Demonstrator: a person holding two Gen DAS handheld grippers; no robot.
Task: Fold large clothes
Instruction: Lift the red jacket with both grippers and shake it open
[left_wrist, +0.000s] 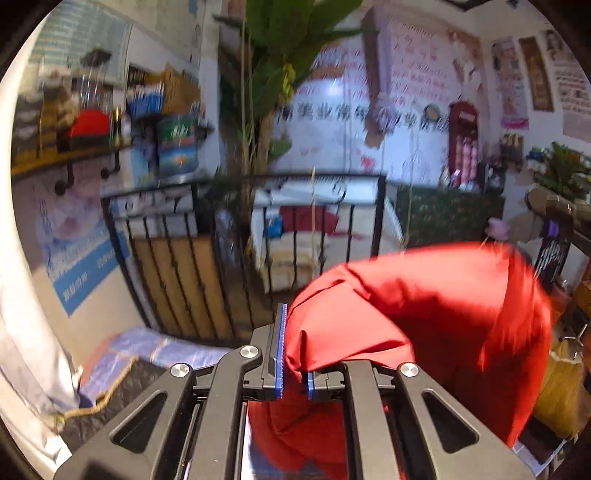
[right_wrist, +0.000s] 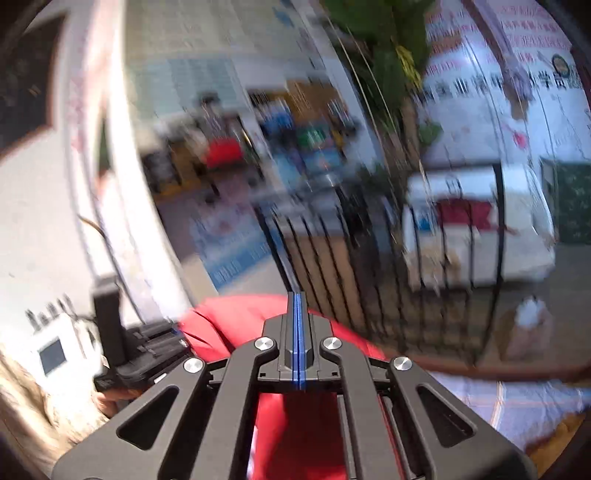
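Left claw (left_wrist: 293, 354) was clamped on a bunch of the red garment (left_wrist: 424, 317), which ballooned off toward 2 o'clock, lifted clear probably to shake it flat. Right claw (right_wrist: 297, 332) looked pinched fully together, maybe on a thin edge; too blurry to say.

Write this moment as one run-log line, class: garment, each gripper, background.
garment: red garment lifted, bunched | left gripper: jaws clamping it | right gripper: jaws shut, cloth underneath | background: black railing
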